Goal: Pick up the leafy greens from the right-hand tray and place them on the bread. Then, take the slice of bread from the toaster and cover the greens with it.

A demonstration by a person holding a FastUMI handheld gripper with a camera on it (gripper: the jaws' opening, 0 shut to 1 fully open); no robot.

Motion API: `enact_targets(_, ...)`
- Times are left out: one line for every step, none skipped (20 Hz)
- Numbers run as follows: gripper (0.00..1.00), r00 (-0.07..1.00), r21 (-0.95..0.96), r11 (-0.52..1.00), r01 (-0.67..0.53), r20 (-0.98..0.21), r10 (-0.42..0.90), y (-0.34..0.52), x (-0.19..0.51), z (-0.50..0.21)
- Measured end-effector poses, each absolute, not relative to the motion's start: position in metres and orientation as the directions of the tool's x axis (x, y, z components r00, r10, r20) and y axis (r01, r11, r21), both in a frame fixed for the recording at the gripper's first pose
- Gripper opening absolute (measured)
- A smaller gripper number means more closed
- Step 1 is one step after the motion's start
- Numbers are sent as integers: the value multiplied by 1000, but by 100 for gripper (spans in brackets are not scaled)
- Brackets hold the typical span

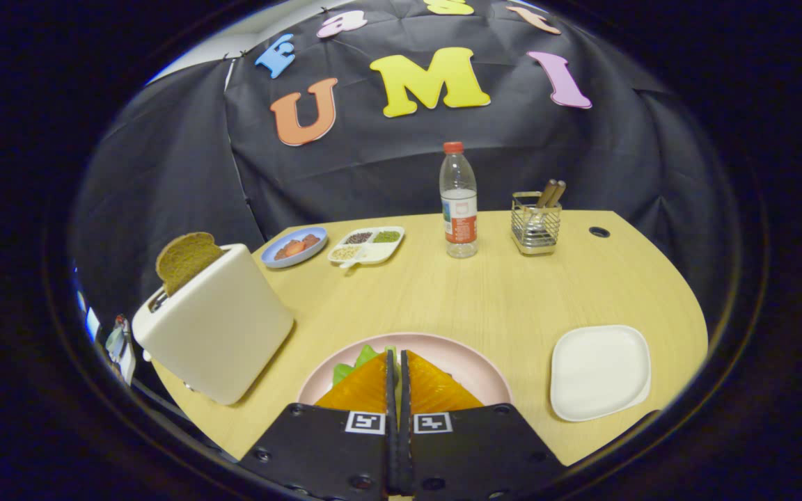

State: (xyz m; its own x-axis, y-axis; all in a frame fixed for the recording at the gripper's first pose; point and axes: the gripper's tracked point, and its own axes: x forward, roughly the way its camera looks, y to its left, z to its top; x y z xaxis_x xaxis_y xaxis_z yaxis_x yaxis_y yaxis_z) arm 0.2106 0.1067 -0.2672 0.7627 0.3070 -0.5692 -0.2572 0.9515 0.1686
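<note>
The tool (pixel 397 358) hangs over the pink plate (pixel 474 369), its fingers pressed together with almost no gap; a thin strip of leafy greens (pixel 358 360) seems pinched between them, though I cannot tell this for sure. The greens lie on the plate just ahead of the fingers. I judge the first step is near its end: the greens must be let go on the bread, which the fingers hide. Going from the left, the white toaster (pixel 223 327) stands close to the tabletop (pixel 457 292) edge, the brown bread slice (pixel 185 259) rising from its slot. Next move: go left and up to that slice. The right-hand tray (pixel 599 372) lies empty near the right edge.
</note>
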Motion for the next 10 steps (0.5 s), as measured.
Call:
enact_targets(1,762,163,956,-245,-577,294,103,212,-273)
enact_targets(1,757,165,957,-236,-587,288,99,213,-279)
enact_targets(1,754,166,961,-223,-595,278,96,214,-283)
enact_targets(4,760,146,970,-195,-603,244,86,218,-286)
enact_targets(4,765,134,974,-181,-603,225,79,220,-285)
enact_targets(4,766,129,976,-173,-606,216,75,221,-286)
enact_targets(12,767,134,977,-166,-605,213,73,222,-284)
enact_targets(20,771,141,977,-159,-601,212,70,222,-279)
enact_targets(27,776,146,976,-162,-593,218,71,221,-273)
enact_targets(35,785,135,978,-156,-584,206,67,221,-266)
